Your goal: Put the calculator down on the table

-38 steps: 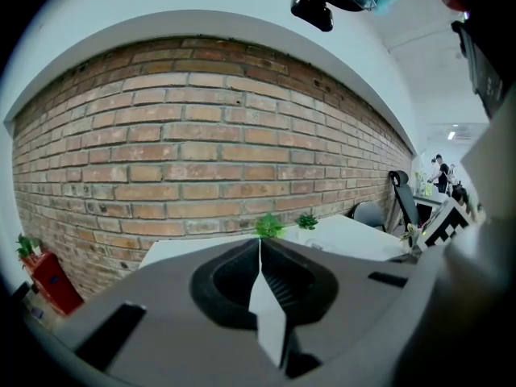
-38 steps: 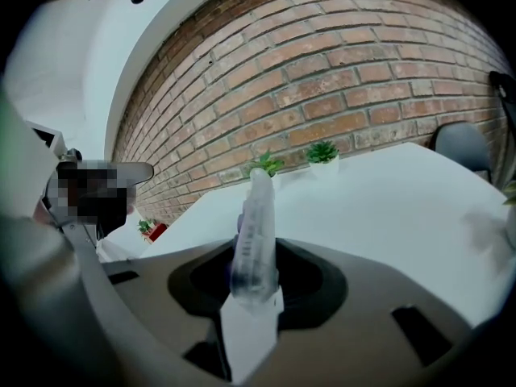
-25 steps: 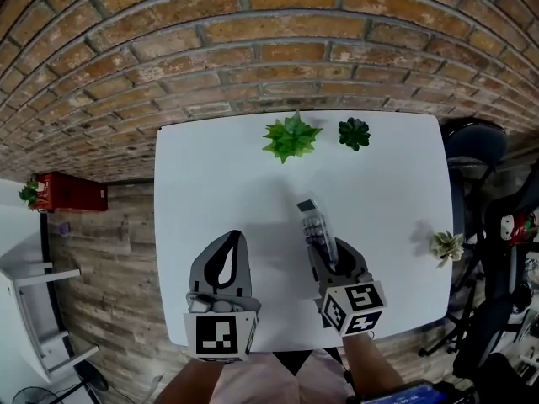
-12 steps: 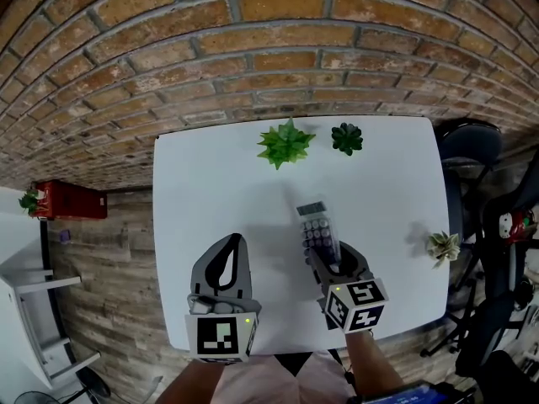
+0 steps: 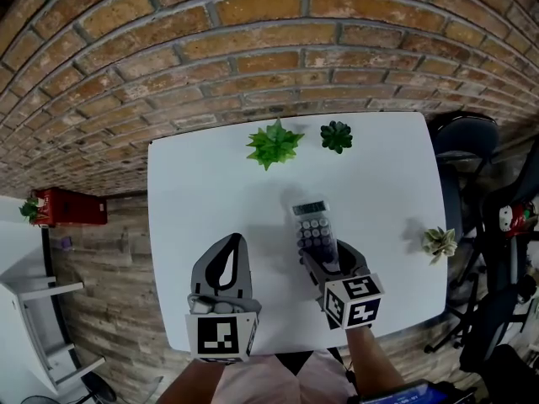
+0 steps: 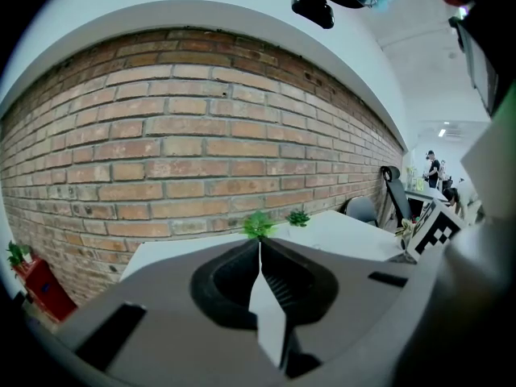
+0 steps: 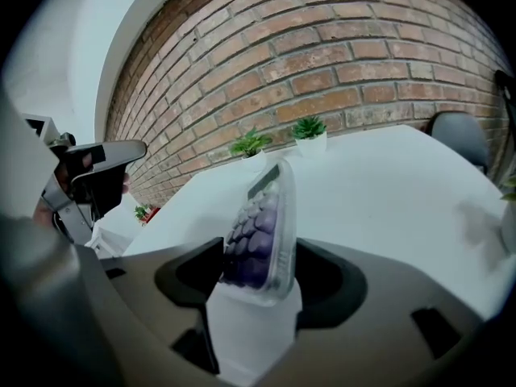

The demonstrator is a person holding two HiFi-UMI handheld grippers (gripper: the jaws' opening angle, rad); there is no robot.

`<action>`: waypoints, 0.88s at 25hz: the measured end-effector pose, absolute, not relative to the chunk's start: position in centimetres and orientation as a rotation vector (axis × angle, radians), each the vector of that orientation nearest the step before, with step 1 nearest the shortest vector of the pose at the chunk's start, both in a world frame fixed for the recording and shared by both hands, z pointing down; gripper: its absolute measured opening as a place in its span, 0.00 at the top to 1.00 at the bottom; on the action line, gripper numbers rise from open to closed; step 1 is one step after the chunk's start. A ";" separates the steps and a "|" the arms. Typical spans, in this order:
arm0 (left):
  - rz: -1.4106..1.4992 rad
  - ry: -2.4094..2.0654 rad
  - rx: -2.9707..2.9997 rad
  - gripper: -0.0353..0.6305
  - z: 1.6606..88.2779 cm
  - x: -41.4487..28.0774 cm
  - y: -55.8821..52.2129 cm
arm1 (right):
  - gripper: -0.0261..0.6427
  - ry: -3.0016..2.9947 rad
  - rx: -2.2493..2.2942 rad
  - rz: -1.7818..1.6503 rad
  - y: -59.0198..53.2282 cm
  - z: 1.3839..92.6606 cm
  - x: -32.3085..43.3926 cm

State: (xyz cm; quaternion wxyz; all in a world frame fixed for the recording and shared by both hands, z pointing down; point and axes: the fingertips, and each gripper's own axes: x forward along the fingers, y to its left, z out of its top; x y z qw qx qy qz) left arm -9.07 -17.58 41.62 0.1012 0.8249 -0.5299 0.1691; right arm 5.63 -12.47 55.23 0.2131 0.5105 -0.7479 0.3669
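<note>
So, white table (image 5: 210, 192) sits below both sets of jaws. Left gripper (image 5: 235, 242) has its jaws pressed together, nothing between. Right gripper (image 5: 326, 259) jaws have just been opening and stand apart now. The calculator (image 5: 313, 228) sits loose between them, screen end poking past the tips.

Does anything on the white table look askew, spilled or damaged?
Nothing is spilled or damaged. Only the calculator looks askew: it leans on one long edge, not flat on the table, between the jaws of the right gripper, which have just been opening.
</note>
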 end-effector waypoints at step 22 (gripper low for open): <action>0.283 -1.676 2.520 0.93 32.4 -6.5 -15.9 | 0.53 -2.333 1.523 0.741 -14.0 41.8 7.3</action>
